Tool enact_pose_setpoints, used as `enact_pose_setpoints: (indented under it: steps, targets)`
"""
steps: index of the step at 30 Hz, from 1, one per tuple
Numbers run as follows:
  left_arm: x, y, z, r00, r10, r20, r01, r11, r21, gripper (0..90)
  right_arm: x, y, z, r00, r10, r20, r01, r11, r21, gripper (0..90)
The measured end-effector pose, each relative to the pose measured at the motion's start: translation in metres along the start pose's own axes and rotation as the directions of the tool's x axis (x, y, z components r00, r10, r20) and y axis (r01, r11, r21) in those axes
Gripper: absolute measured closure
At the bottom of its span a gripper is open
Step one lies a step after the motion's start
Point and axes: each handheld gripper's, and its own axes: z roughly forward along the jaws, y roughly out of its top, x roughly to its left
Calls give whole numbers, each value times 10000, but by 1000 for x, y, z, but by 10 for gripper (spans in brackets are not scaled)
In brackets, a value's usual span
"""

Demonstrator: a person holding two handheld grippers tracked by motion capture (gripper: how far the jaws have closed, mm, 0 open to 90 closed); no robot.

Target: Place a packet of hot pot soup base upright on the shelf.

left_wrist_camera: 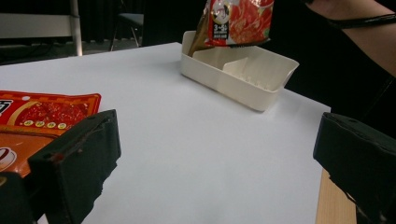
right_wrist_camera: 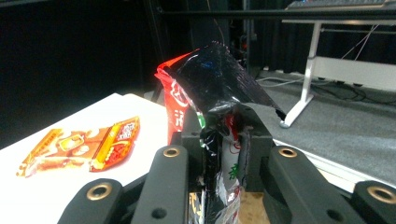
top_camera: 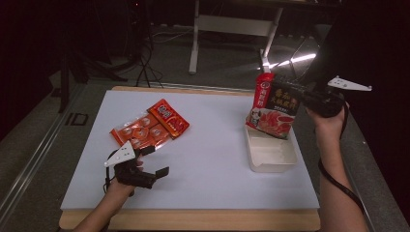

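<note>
Currently the red-and-black sauce packet [top_camera: 271, 107] hangs in the air just above the far end of the cream divided tray [top_camera: 270, 153], its lower edge near the tray rim. Right gripper [top_camera: 298, 93]: jaws clamped on the packet's edge, held up at the bench's right side. Left gripper [top_camera: 153, 161]: jaws wide apart, gripping nothing, low over the white bench [top_camera: 212, 159] near the front left. Two orange-red packets [top_camera: 150, 127] lie flat, overlapping, just beyond it.
</note>
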Motion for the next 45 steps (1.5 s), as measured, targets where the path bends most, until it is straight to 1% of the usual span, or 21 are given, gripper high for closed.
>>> enact_pose_setpoints:
  steps: [3,6,9,10,15,18,21,22,25,28,31,32,33,35,38,40,42,45]
  targets:
    - [0,-1,1,10000,-11,18,11,10000,31,13,-4,-3,4,9999,-92,96,90,9997,235,761]
    - [1,-2,0,10000,-37,18,37,10000,-7,14,-7,-7,10,9991,-343,262,329,9982,509,759]
    - [2,-3,-1,10000,-36,12,36,10000,-87,14,-8,-11,15,9975,-642,281,621,9957,690,758]
    - [2,-3,-1,10000,-31,-9,31,10000,-32,14,-9,-13,16,9973,-677,284,655,9953,709,757]
    - [3,-5,0,10000,-74,-11,74,10000,23,14,-10,-19,24,9974,-714,93,704,9941,830,755]
    - [3,-6,1,10000,-68,0,68,9999,74,14,-8,-22,30,9961,-885,-27,883,9919,912,752]
    - [4,-7,2,9998,-186,37,186,9998,89,14,-8,-25,35,9962,-822,-277,847,9910,1040,748]
    - [3,-8,2,9998,-194,33,194,9998,96,14,-7,-27,37,9959,-830,-356,862,9912,1007,746]
    - [4,-9,2,9999,-170,17,169,9998,122,14,-7,-29,38,9965,-758,-361,788,9927,913,745]
    - [4,-9,1,9999,-164,13,164,9998,116,14,-6,-35,37,9959,-805,-402,834,9935,776,743]
    - [5,-9,2,9996,-282,20,281,9995,107,14,-9,-42,34,9967,-584,-569,616,9964,579,738]
    - [5,-9,2,9997,-243,5,243,9996,139,14,-10,-44,33,9967,-497,-642,531,9972,525,736]
    - [5,-9,2,9997,-226,1,226,9997,134,14,-10,-46,33,9967,-457,-664,492,9975,517,735]
    - [4,-9,2,9998,-222,10,221,9996,157,14,-10,-49,32,9963,-528,-680,562,9973,479,732]
    - [4,-10,2,9997,-223,26,223,9996,145,14,-10,-55,33,9966,-500,-660,540,9967,605,727]
    - [4,-10,1,9997,-224,28,224,9996,144,14,-12,-62,34,9972,-367,-651,412,9967,697,724]
    - [5,-10,2,9997,-250,24,249,9995,181,14,-14,-68,30,9975,-174,-681,208,9986,496,720]
    - [5,-11,3,9997,-260,45,259,9994,235,14,-16,-73,26,9979,-57,-638,86,9989,460,713]
